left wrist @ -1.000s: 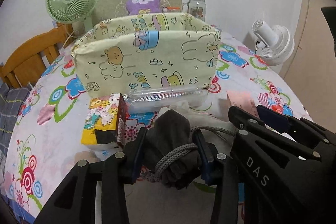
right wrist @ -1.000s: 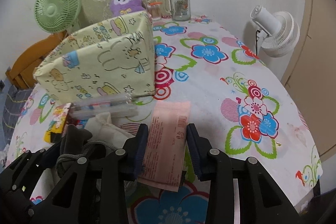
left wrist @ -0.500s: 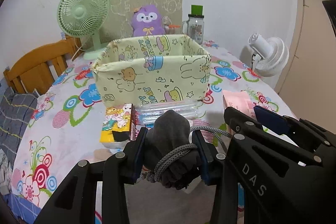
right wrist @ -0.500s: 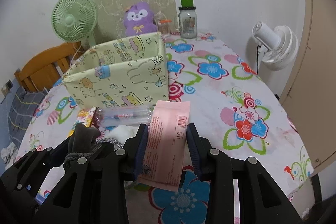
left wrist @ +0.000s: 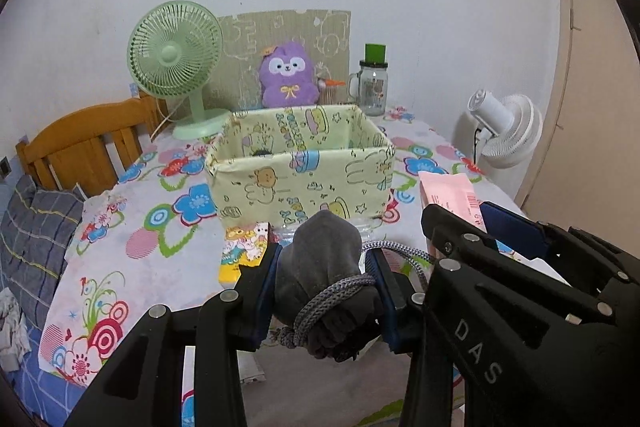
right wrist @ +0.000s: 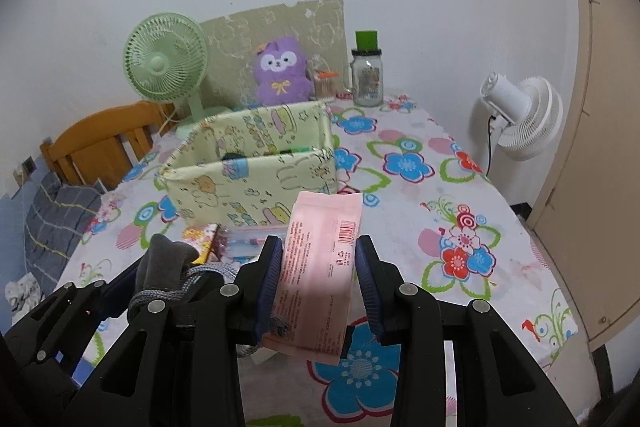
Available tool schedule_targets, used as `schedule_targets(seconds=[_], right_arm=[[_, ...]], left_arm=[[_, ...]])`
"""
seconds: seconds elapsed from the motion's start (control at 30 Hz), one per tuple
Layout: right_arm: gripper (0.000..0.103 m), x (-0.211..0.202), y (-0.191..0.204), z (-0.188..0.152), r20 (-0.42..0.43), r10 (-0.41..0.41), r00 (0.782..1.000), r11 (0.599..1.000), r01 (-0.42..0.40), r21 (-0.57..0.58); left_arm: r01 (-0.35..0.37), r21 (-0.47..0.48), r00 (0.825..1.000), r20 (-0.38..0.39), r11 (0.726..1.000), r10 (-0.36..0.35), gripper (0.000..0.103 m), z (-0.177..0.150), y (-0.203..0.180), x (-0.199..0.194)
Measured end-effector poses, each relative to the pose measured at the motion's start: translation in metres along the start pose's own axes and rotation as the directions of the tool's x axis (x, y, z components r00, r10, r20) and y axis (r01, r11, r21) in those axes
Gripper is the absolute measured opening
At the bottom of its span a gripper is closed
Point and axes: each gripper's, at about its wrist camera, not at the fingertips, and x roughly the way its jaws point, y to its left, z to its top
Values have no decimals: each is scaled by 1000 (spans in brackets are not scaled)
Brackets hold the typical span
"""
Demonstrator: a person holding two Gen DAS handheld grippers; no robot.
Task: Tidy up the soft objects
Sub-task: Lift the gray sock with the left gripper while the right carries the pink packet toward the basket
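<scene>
My left gripper (left wrist: 326, 293) is shut on a dark grey cloth pouch (left wrist: 324, 267) tied with a grey cord, held above the table. My right gripper (right wrist: 320, 283) is shut on a flat pink packet (right wrist: 320, 267) with a barcode, also lifted. Each gripper shows at the edge of the other's view. Beyond both stands a pale yellow fabric storage box (left wrist: 300, 167) (right wrist: 256, 175) with cartoon prints, its top open and small items inside. A yellow tissue pack (left wrist: 244, 247) and a clear plastic case (right wrist: 248, 241) lie in front of the box.
The table wears a flowered cloth (right wrist: 408, 163). At the back stand a green fan (left wrist: 176, 59), a purple plush (left wrist: 286, 75), a cardboard sheet and a jar with a green lid (left wrist: 374, 87). A white fan (left wrist: 508, 131) is at the right, a wooden chair (left wrist: 84, 143) at the left.
Both grippers have risen and pulled back from the box with the pouch and the pink packet still held. The box now looks smaller and its inside shows.
</scene>
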Motion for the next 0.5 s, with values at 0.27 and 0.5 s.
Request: schedule_targets(seconds=[0.27, 0.5], right_arm=[[41, -17, 7, 13, 33, 1, 999, 1000, 0, -9], [41, -27, 13, 28, 58, 1, 998, 1000, 0, -14]], left_arm=[[-5, 0, 999, 33, 1000, 5, 43, 10, 3, -14], [-7, -1, 998, 60, 1000, 7, 43, 24, 8, -26]])
